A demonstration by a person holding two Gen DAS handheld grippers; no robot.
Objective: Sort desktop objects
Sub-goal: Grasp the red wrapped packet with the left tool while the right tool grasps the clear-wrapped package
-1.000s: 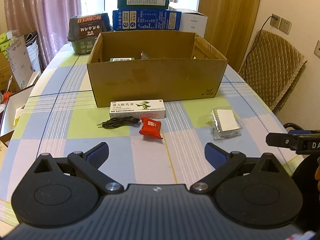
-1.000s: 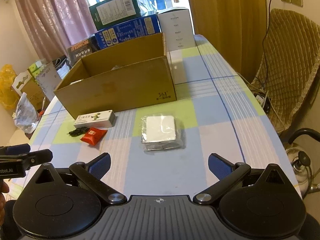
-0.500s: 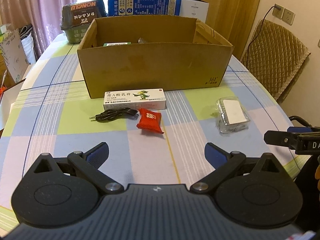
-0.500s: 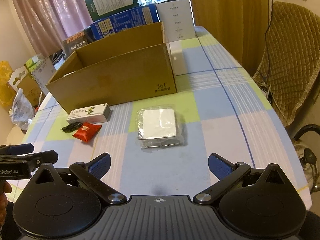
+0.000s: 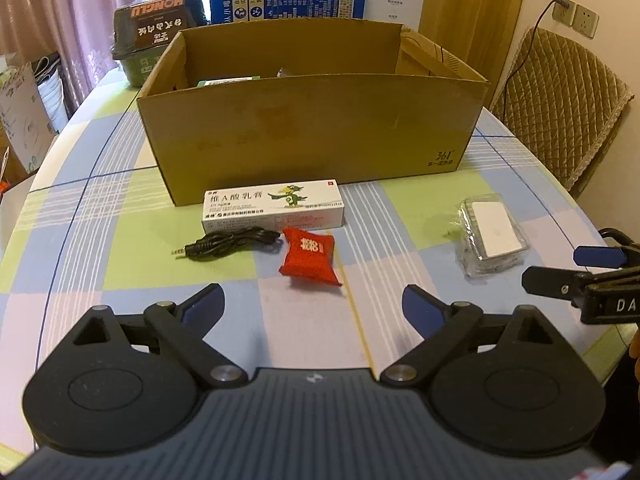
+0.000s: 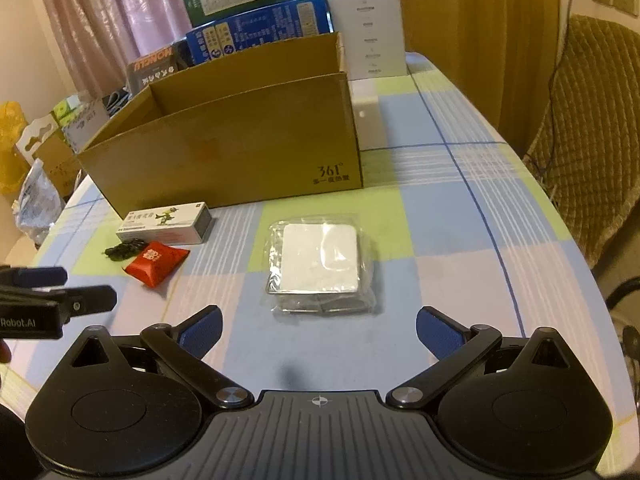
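We hold the left claw (image 5: 313,306) with its fingers spread wide and empty above the table (image 5: 132,268); at its 12 o'clock lie a red packet (image 5: 310,256), a black audio cable (image 5: 228,245) and a white ointment box (image 5: 273,204) before the cardboard box (image 5: 312,128). Our right claw (image 6: 319,330) is likewise wide apart and empty, with a clear-bagged white square item (image 6: 322,266) just ahead at 12 o'clock.

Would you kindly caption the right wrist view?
Open right gripper faces bagged white pad before cardboard box.
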